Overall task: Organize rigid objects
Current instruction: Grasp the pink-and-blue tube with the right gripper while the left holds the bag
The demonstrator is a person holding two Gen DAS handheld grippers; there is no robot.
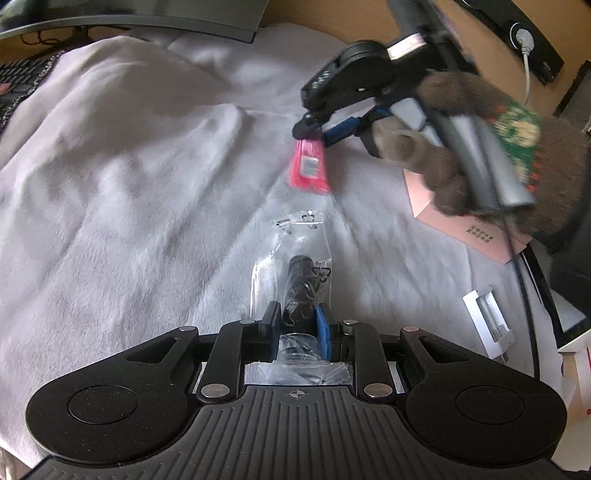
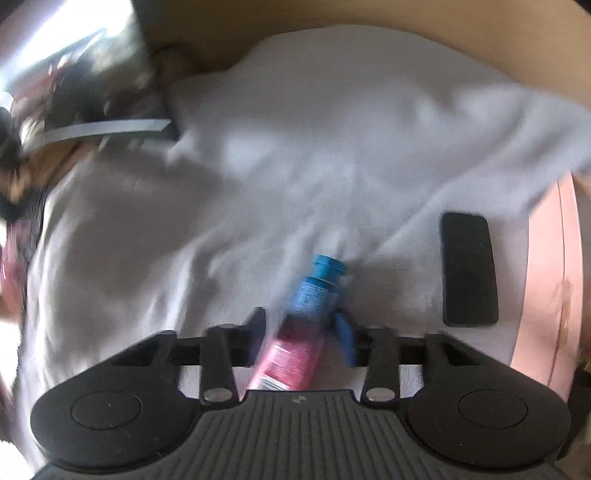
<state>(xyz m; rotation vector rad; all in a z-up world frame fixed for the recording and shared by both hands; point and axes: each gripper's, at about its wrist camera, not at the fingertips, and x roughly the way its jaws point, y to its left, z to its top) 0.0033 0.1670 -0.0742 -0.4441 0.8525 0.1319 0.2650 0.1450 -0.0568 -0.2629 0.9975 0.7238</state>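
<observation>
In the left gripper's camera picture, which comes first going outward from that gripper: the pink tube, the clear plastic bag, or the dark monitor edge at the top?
1. Clear plastic bag: clamped between the left gripper fingers, dead centre.
2. Pink tube: farther out, slightly right, hanging from the right gripper.
3. Monitor edge: farthest, top left.

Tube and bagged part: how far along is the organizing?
Nothing looks placed yet. In hand: the right tool is shut on the pink-and-blue tube, lifted over the white cloth; the left tool is shut on the clear bag with a black part inside. Left: setting both down, plus the black slab lying loose on the cloth.
</observation>
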